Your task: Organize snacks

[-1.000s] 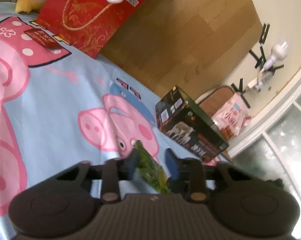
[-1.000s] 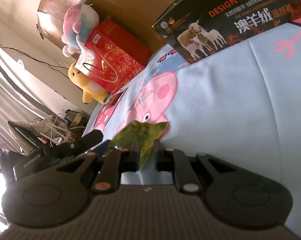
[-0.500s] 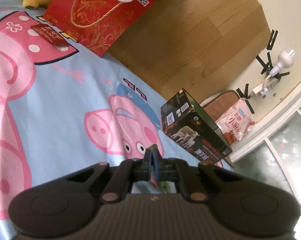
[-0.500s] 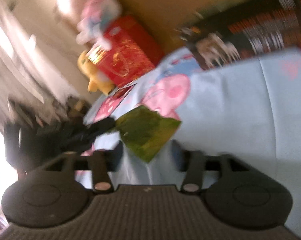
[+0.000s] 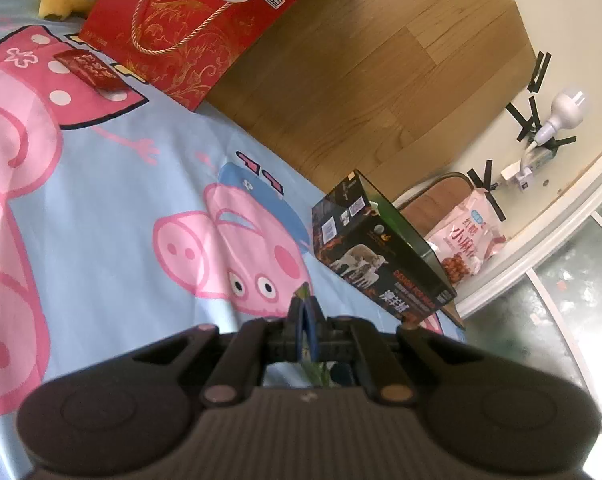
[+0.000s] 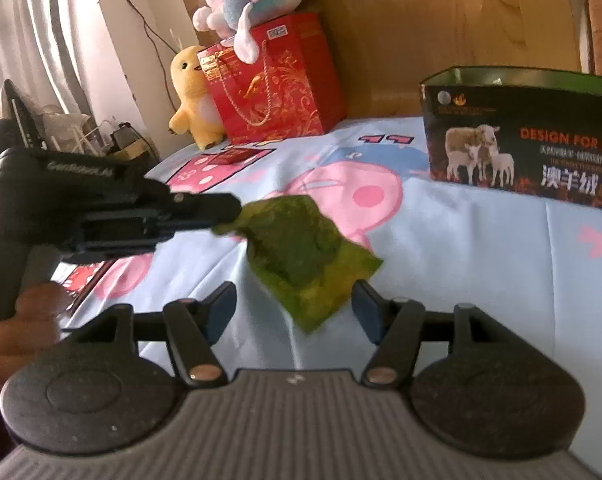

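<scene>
Left fingers [image 6: 225,210] pinched on green snack packet [image 6: 305,248], right fingers [image 6: 217,308] spread, closing, touching nothing

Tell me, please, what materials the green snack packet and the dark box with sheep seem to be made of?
The green snack packet looks like thin plastic or foil film with a slight gloss: it crumples and bends where it hangs. The dark box with sheep looks like printed cardboard with a smooth finish: it has flat panels, sharp folded edges and thin open walls. Neither is certain from looks alone.

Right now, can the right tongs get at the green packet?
Probably yes: the green packet hangs from the shut left tongs, its lower corner already between the right tongs' closing jaws, untouched by either.
</scene>
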`<action>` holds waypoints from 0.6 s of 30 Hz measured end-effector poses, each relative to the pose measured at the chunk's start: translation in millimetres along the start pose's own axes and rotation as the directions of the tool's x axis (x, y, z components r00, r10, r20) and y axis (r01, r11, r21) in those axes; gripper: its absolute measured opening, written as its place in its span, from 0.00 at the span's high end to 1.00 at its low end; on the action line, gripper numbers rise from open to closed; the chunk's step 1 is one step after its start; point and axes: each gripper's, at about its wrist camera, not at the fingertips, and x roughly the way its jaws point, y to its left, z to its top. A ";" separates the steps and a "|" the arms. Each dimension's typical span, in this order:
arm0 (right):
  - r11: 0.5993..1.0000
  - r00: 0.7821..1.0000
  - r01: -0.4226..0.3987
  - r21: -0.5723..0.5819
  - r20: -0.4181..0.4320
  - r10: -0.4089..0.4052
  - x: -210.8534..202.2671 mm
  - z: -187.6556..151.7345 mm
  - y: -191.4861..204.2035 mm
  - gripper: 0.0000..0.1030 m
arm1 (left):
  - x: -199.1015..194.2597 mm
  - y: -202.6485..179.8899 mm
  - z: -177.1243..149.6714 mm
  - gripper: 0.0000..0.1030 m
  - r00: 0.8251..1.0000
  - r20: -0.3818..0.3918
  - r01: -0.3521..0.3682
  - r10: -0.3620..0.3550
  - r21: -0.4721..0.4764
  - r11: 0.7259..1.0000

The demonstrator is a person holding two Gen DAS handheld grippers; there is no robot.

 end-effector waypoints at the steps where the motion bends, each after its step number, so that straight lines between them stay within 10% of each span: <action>1: 1.000 1.000 0.007 -0.005 0.002 -0.007 0.0 0.0 0.2 0.39 | -0.4 -0.9 -0.2 0.97 1.000 -0.002 0.000 0.000 -0.001 1.000; 9: 0.999 0.999 0.045 -0.001 0.019 -0.045 -6.6 -3.1 -6.4 0.43 | 5.7 -1.2 -3.5 0.97 0.999 -0.029 -0.029 0.029 0.002 1.000; 14: 0.996 0.996 0.088 0.001 0.022 -0.088 -6.3 -3.1 -8.2 0.65 | 8.9 0.3 -3.3 0.92 0.999 -0.037 -0.030 0.030 -0.003 1.000; 18: 0.996 0.996 0.090 0.005 0.023 -0.090 -6.5 -3.4 -8.7 0.67 | 16.2 4.3 -0.7 0.58 0.998 -0.066 -0.015 0.012 -0.040 0.999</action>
